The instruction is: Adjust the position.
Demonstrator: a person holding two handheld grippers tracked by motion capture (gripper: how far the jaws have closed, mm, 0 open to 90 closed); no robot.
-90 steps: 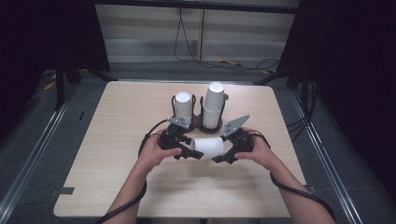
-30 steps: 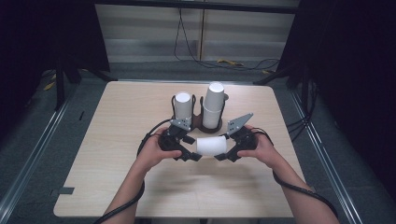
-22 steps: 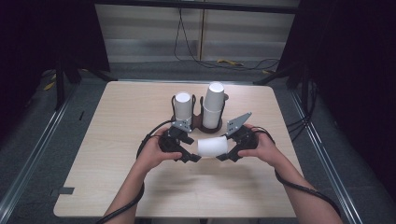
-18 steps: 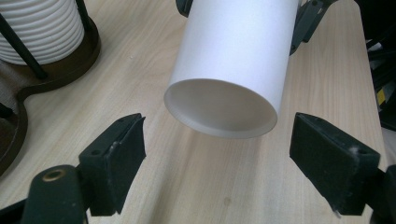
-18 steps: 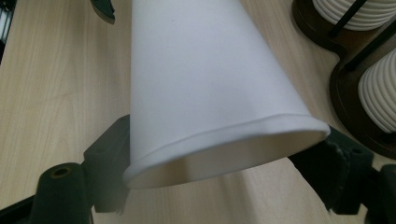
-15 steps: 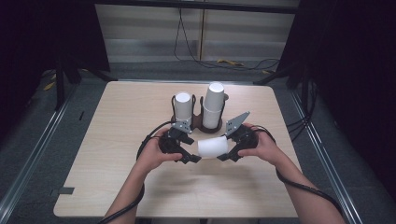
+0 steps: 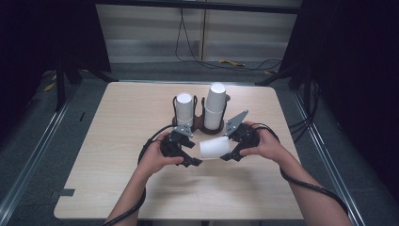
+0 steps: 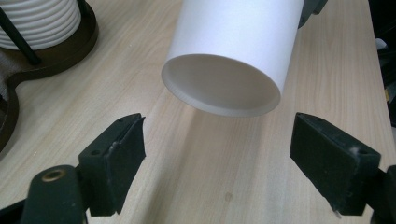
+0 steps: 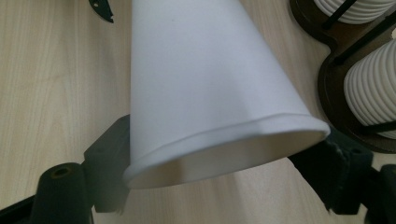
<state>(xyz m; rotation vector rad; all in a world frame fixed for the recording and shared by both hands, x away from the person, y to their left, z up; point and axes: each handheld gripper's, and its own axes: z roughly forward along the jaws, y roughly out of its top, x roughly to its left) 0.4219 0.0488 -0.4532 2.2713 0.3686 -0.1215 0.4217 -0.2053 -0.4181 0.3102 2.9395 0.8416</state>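
right now we have a white paper cup lying on its side in the air, just above the table, between our two tools and in front of the dark cup holder that carries two stacks of cups.

our right gripper pinches the cup: in the right gripper view the cup wall sits between the two black jaws, which press on it near one rim. our left gripper is spread wide and holds nothing; in the left gripper view its jaws stand well apart on either side of the cup's open mouth, not touching it.

as we judge it, the work in hand is passing or pulling apart cups, with the left tool about to take hold at that open end.

what could go wrong from here, in our view:
- the paper wall is thin, so a hard squeeze from the left jaws could crush the rim out of round.
- the right tool grips only near one edge, so a sideways tug could lever the cup out of its pinch and drop it on the table.
- if the left jaws close too far forward they may miss the rim and knock the cup askew.
- the holder stands near, so a wide swing of either hand could bump the taller stack.
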